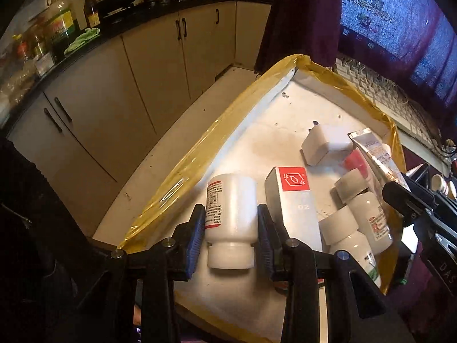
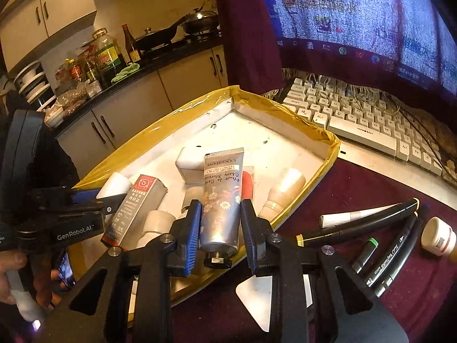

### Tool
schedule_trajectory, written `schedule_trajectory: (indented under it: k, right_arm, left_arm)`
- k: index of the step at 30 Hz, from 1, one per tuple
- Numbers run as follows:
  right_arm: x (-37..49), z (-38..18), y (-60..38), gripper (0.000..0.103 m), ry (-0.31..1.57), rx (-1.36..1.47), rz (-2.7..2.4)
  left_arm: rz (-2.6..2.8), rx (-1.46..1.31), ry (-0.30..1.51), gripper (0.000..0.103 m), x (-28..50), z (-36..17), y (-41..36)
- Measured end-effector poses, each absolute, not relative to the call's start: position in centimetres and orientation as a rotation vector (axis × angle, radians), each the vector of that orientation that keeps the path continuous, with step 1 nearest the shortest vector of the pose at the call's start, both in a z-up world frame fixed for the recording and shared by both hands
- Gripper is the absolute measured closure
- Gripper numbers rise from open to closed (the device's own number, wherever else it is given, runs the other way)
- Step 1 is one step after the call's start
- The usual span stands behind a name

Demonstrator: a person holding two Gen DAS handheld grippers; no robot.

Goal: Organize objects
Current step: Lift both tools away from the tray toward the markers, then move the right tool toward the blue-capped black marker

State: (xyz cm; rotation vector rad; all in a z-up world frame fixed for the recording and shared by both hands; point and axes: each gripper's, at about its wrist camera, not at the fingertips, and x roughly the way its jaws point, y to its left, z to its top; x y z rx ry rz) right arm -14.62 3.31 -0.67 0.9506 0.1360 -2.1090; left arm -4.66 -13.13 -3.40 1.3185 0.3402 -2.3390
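- Nearest my left camera, the left gripper (image 1: pixel 231 228) has its jaws pinching a white pill bottle (image 1: pixel 230 217); the bottle hangs cap toward the camera, over the near end of the tray (image 1: pixel 200 140).
- My right gripper (image 2: pixel 220 223) has its jaws clamped on a floral hand-cream tube (image 2: pixel 221 200), cap toward the camera, above the tray's near edge.
- Inside the tray lie a grey-and-red glue box (image 1: pixel 294 200), a white charger (image 1: pixel 325 145) and two more white bottles (image 1: pixel 368 217).
- Right of the tray, markers (image 2: pixel 394 245) rest on the bench (image 2: pixel 371 183).
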Motion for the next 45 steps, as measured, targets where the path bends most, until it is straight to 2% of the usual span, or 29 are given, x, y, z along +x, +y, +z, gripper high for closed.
schedule_trajectory:
  k: [3,5,8,10,11,20,25,33,41,45]
  right_arm:
    - [-14.8,-0.8,3.4,0.077,0.110,0.965,-2.099]
    - [-14.9,-0.8,3.6,0.072,0.082,0.967,-2.086]
    - [-14.9,-0.5,4.2,0.053,0.010,0.950,-2.045]
    - [-14.6,-0.2,4.4,0.051,0.001,0.916,-2.059]
    - [-14.4,0.0,4.5,0.051,0.000,0.900,-2.068]
    - [-11.3,1.8,9.5,0.051,-0.071,0.805,-2.089]
    - [-10.9,0.3,14.2,0.051,-0.122,0.900,-2.120]
    - [-12.9,-1.8,20.1,0.051,-0.150,1.087,-2.157]
    - [-14.6,-2.6,23.9,0.051,-0.155,1.157,-2.237]
    - [-15.6,-3.1,24.5,0.051,-0.091,1.173,-2.301]
  left_arm:
    - [-2.342,1.325,0.338,0.067,-4.8,-3.4,-13.1]
    - [-2.373,1.312,0.357,0.056,-4.6,-3.2,-13.0]
    - [-2.430,1.239,0.423,0.045,-3.6,-2.3,-13.0]
    - [-2.452,1.131,0.454,0.027,-2.2,-1.2,-12.7]
    - [-2.464,1.085,0.459,0.025,-1.5,-0.6,-12.5]
    - [-2.602,0.856,0.393,0.025,2.9,2.8,-5.8]
    - [-2.750,0.786,0.367,0.025,3.1,4.0,-0.1]
    - [-2.812,0.881,0.365,0.025,1.2,3.6,6.2]
    - [-2.836,0.887,0.384,0.025,1.5,4.3,7.8]
    - [-2.826,0.905,0.407,0.025,1.2,4.0,7.7]
